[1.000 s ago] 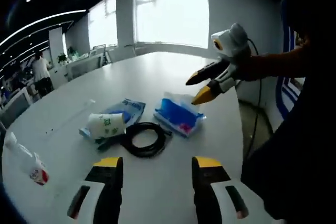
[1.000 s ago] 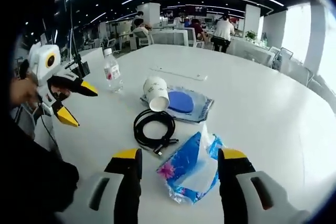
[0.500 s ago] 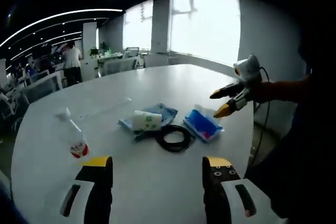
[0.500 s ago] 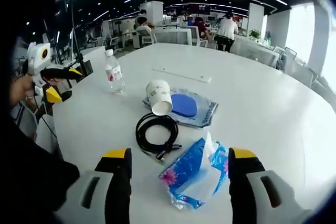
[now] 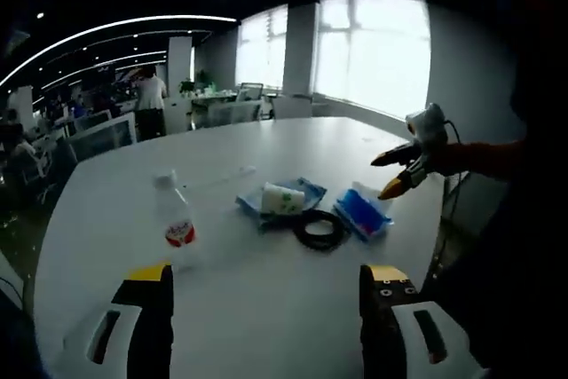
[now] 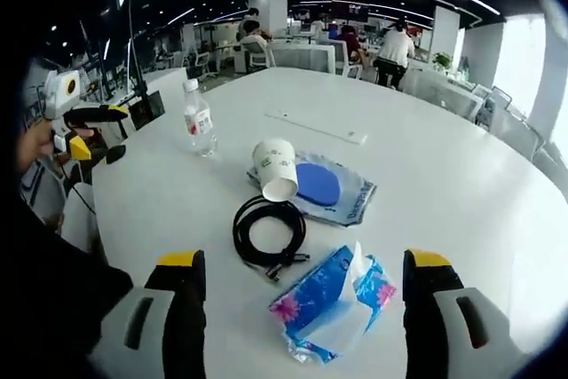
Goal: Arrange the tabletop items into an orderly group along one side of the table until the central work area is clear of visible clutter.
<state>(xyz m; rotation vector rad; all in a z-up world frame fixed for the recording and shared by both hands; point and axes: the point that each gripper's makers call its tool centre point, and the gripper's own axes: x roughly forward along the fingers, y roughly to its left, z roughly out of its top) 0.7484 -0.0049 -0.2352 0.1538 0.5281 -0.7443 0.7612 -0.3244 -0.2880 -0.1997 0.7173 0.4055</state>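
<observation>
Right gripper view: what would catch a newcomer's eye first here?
The little cluster mid-table: a paper cup on its side on a blue-and-grey pouch, a coiled black cable in front of it, and a blue tissue pack nearest, between the open right gripper jaws. A water bottle stands apart, towards the left gripper.

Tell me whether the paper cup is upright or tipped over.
Tipped over: the paper cup lies on its side, open mouth toward the right gripper view, resting against the blue packet.
</observation>
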